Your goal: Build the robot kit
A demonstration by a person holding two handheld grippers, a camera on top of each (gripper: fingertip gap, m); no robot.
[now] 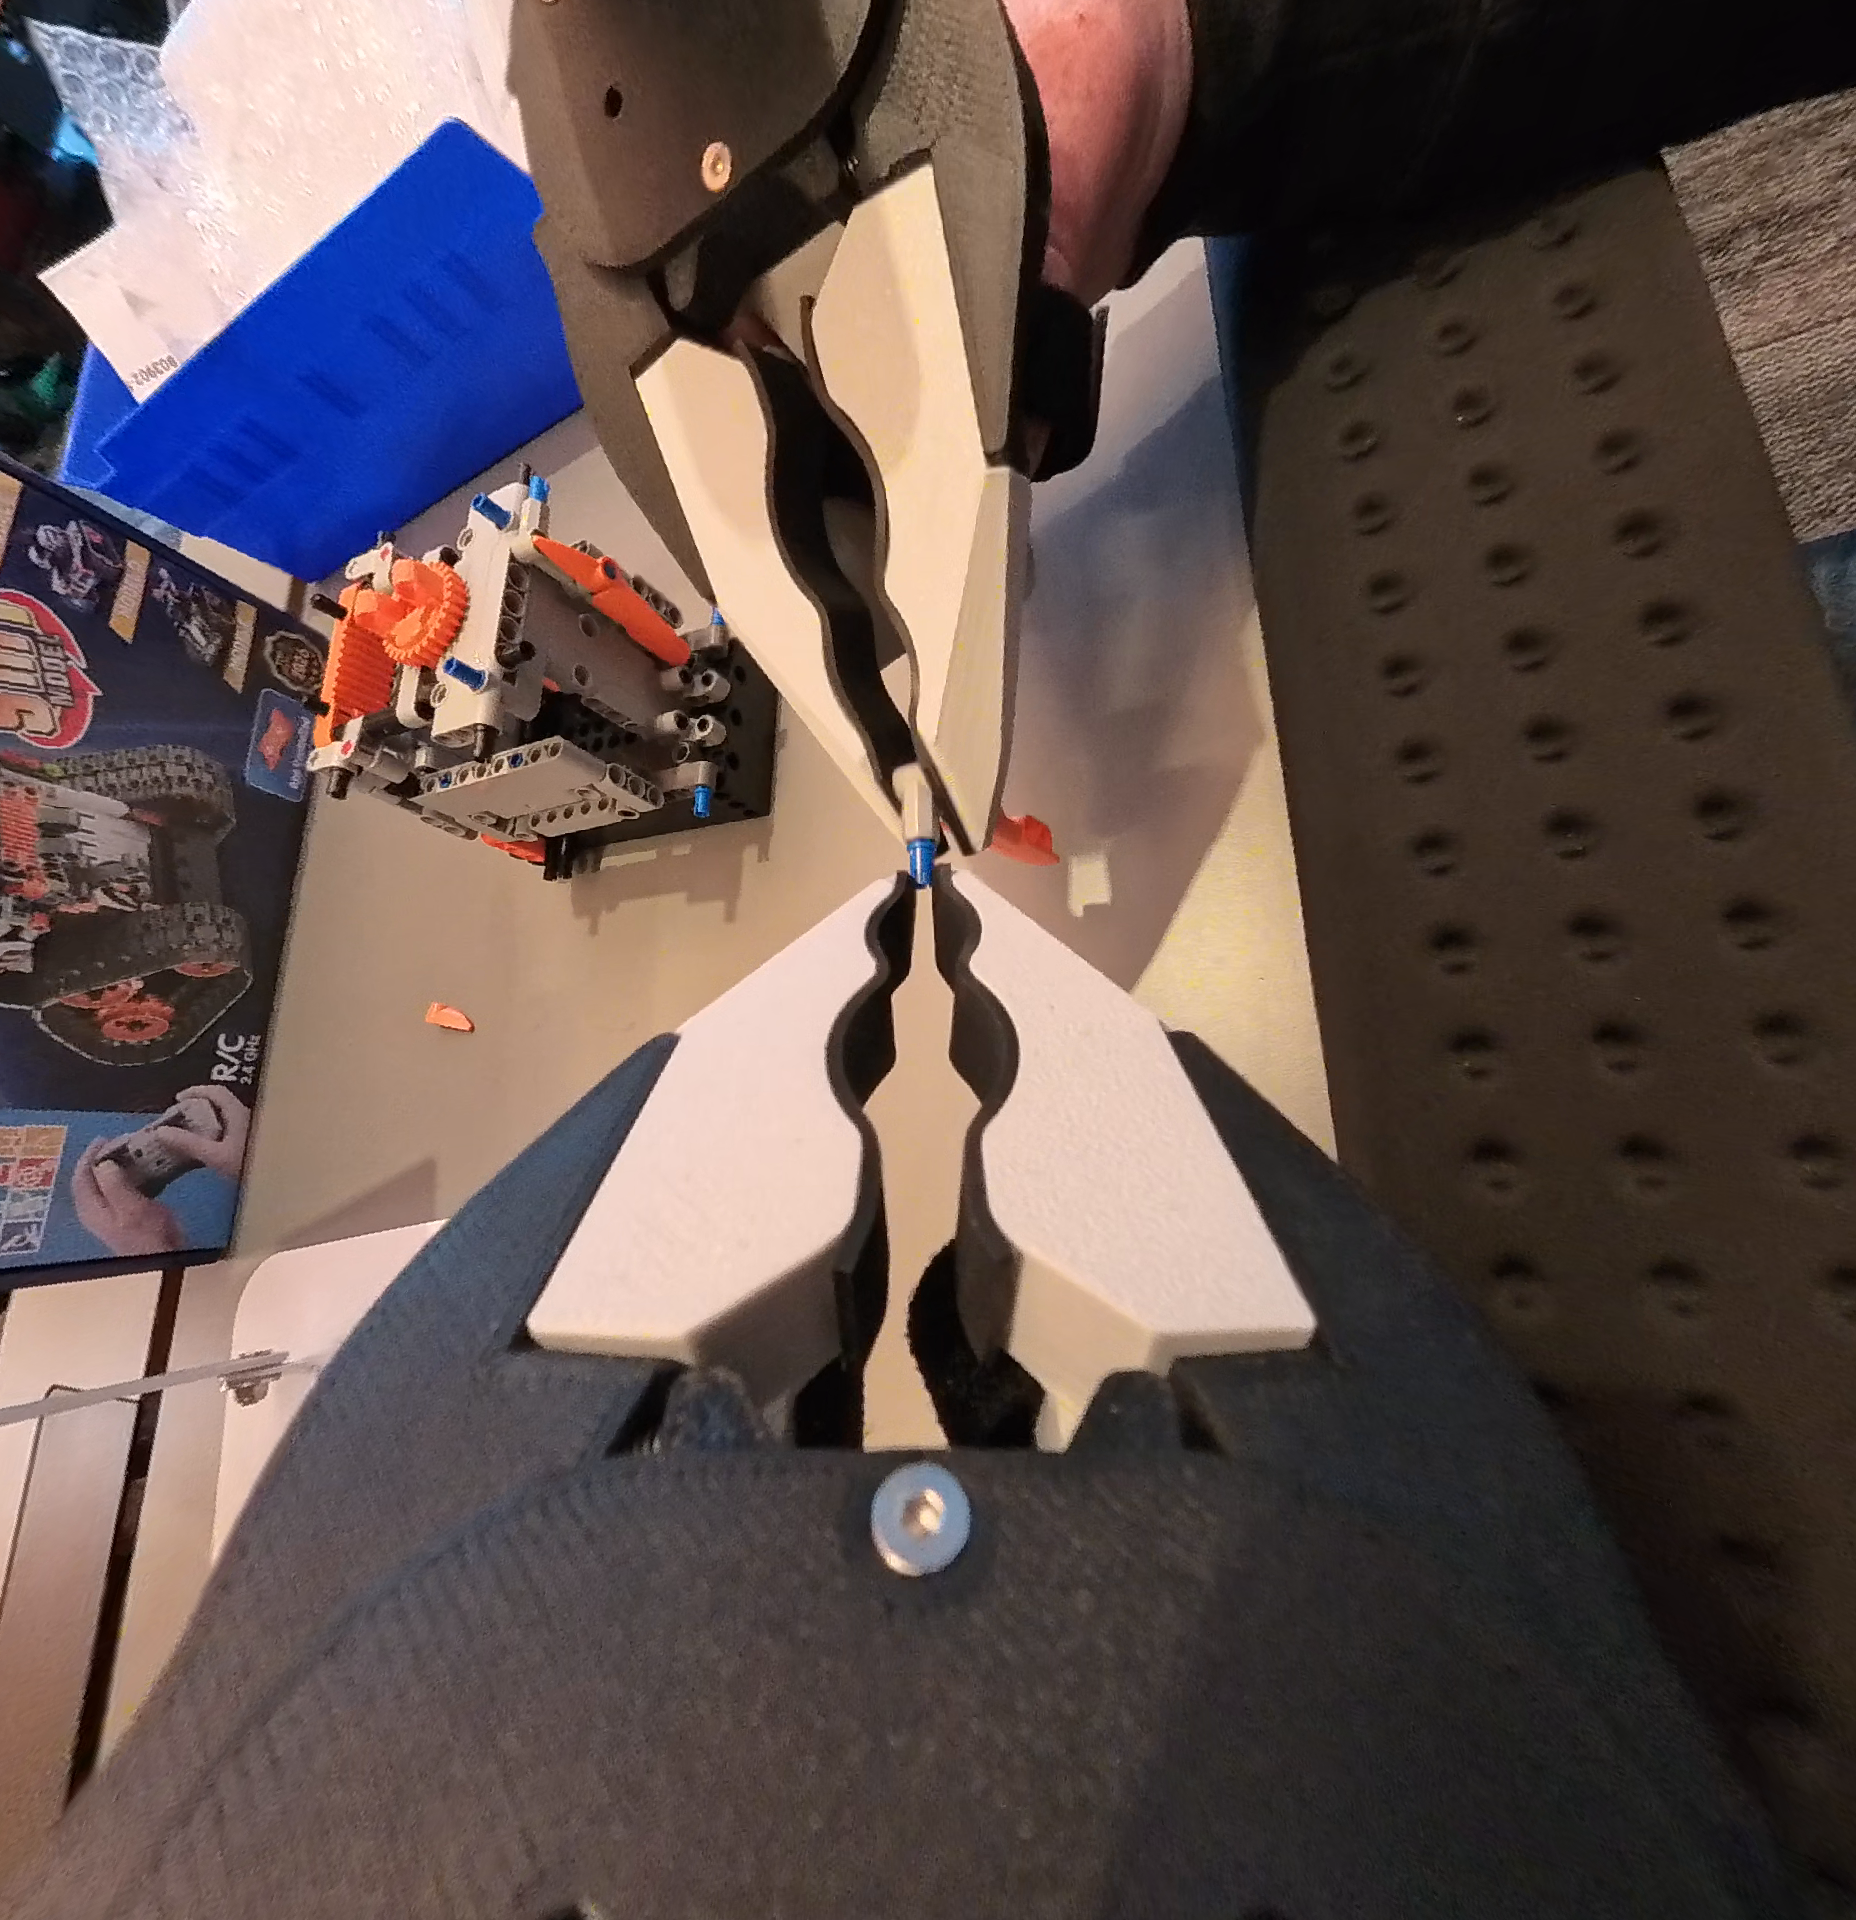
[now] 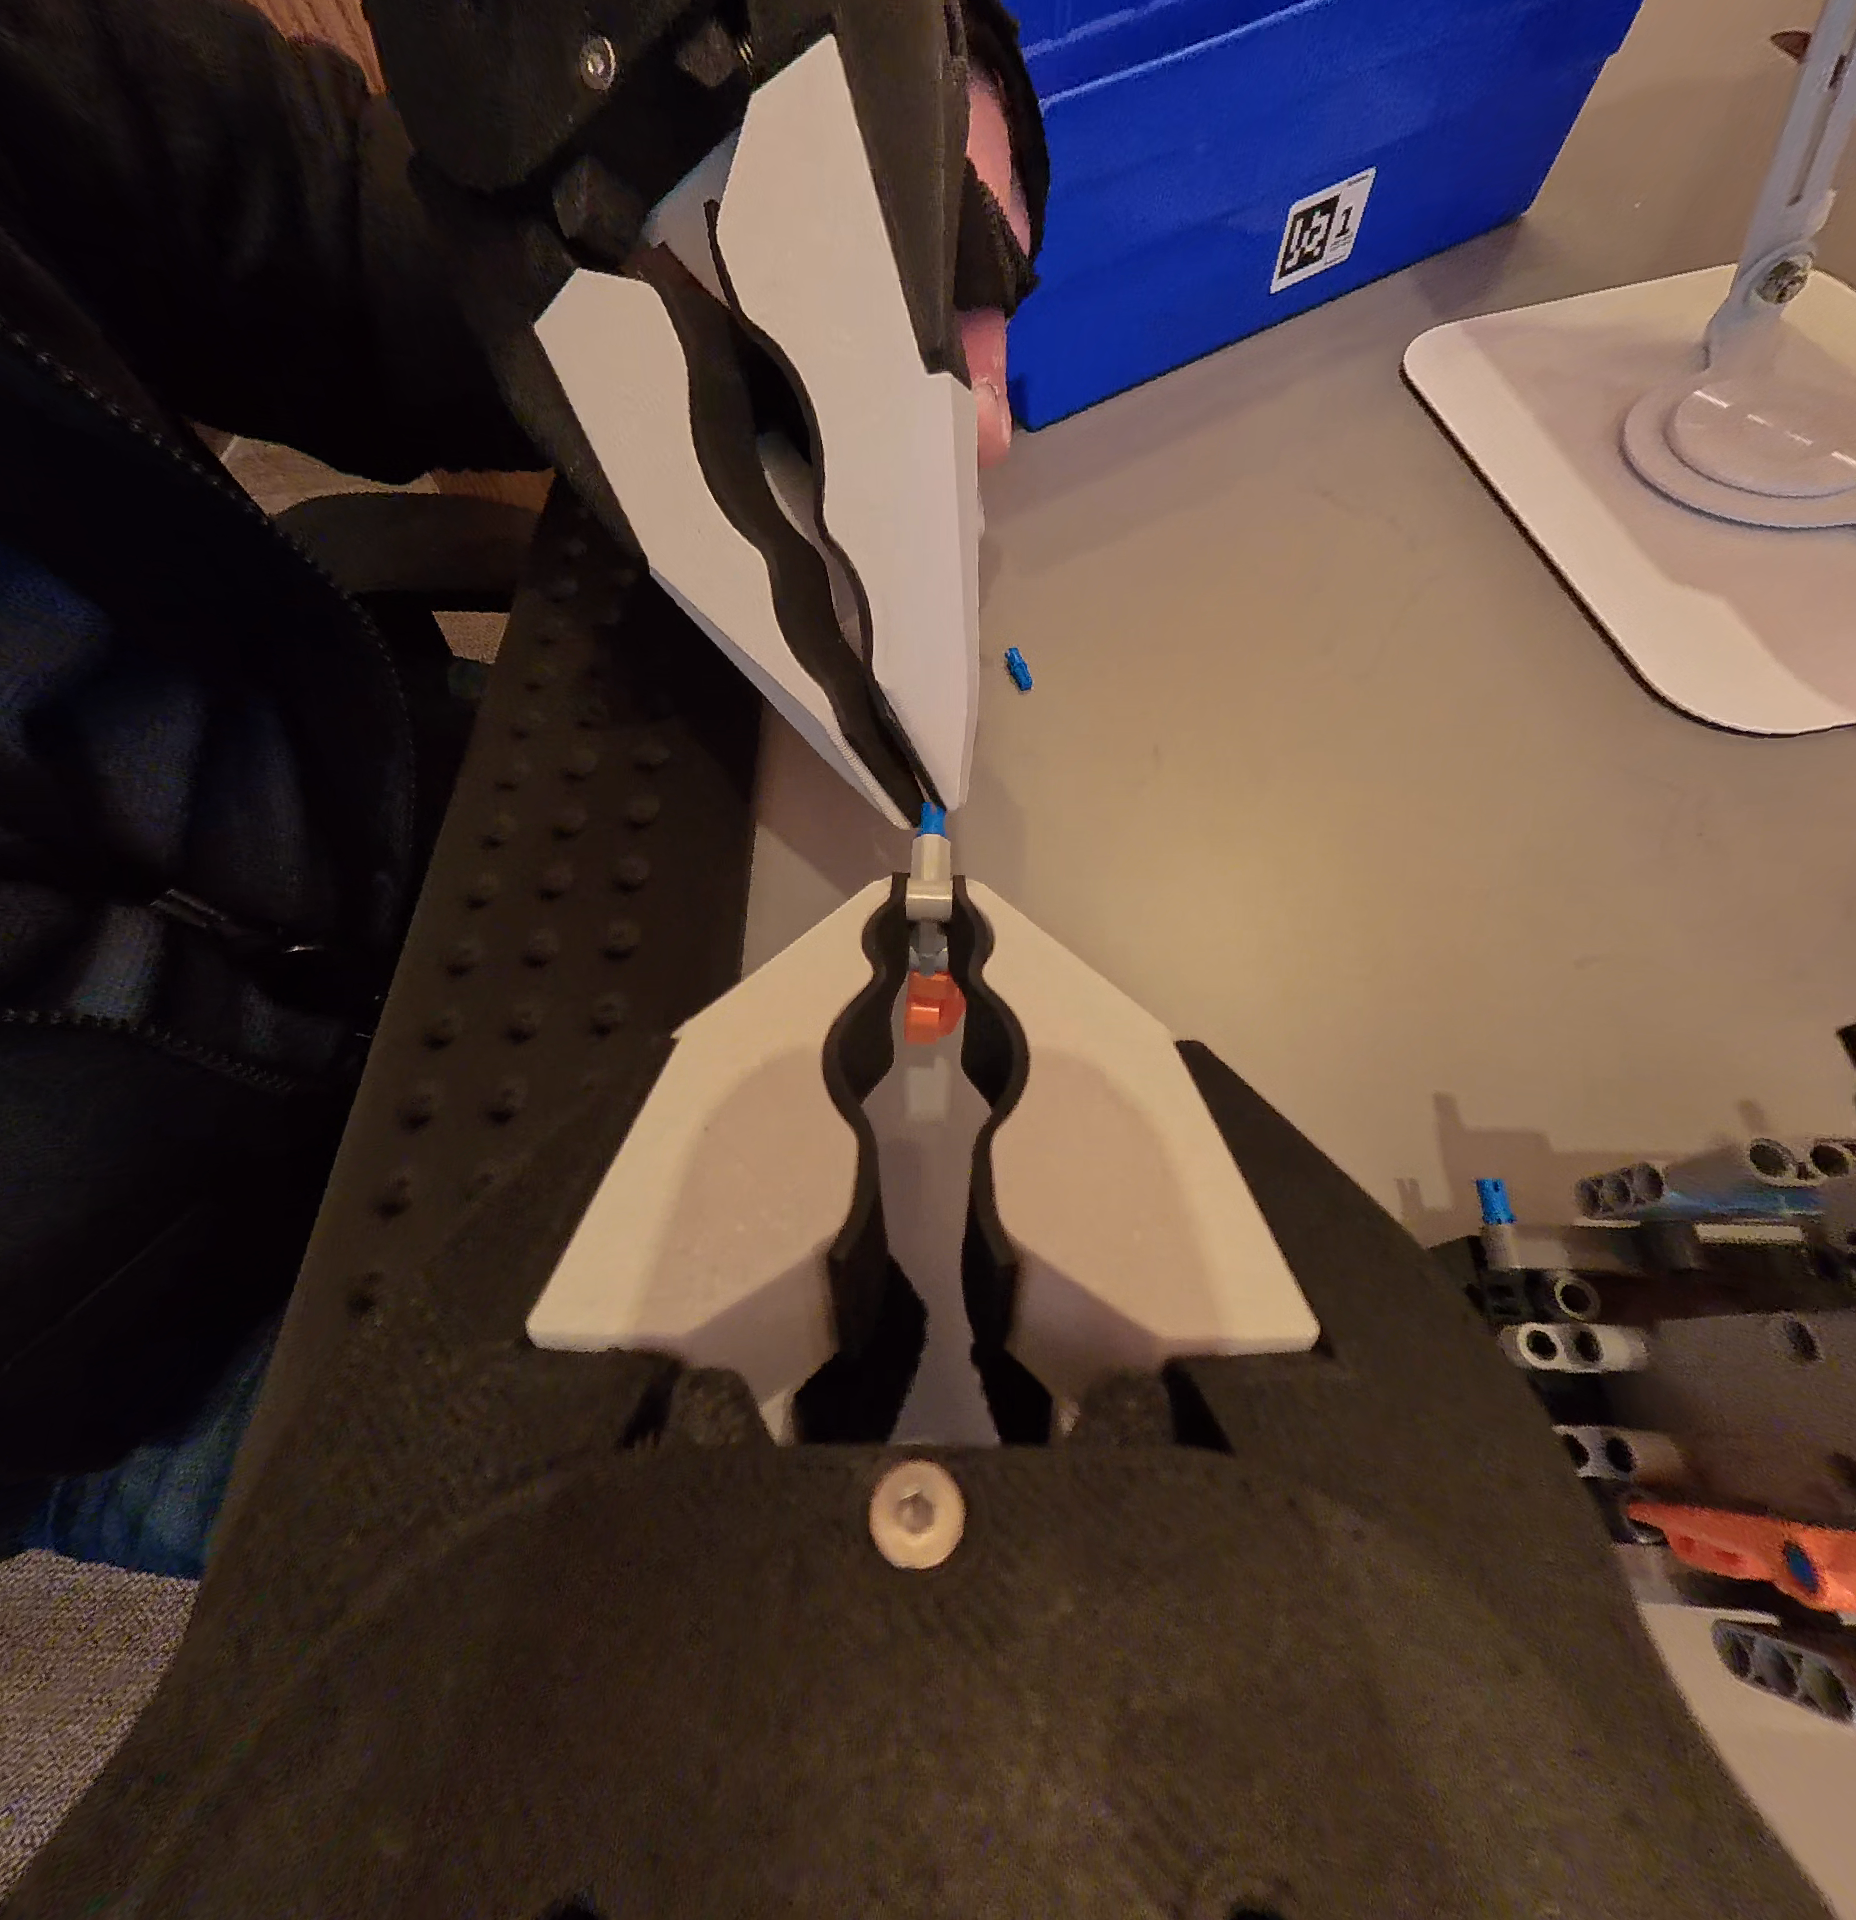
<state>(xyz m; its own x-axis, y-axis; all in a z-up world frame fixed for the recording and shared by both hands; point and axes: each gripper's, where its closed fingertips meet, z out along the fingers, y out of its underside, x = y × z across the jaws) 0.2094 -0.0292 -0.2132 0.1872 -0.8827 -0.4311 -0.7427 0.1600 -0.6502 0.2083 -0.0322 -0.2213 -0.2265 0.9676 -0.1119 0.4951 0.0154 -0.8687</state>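
Note:
My two grippers meet tip to tip above the table. My left gripper (image 1: 916, 885) is shut on the end of a small blue pin (image 1: 919, 860). The pin sits in a small grey connector (image 2: 929, 878), and my right gripper (image 2: 929, 896) is shut on that connector. In the left wrist view the right gripper (image 1: 929, 821) comes down from above. In the right wrist view the left gripper (image 2: 931, 808) comes down from above, pinching the blue pin (image 2: 932, 823). A brick-built vehicle model (image 1: 529, 675) of grey, white and orange parts stands on a black plate (image 1: 742, 748).
A black studded mat (image 1: 1526, 831) runs along the table edge. A blue bin (image 2: 1267, 156), a printed kit box (image 1: 103, 831) and a white stand base (image 2: 1682, 499) ring the work area. Loose orange parts (image 1: 1023, 836) (image 1: 449, 1018) and a blue pin (image 2: 1019, 670) lie on the table. My left and right fingertips are right by each other. From either gripper's tips it is about 30 centimeters to the white stand base (image 2: 1682, 499).

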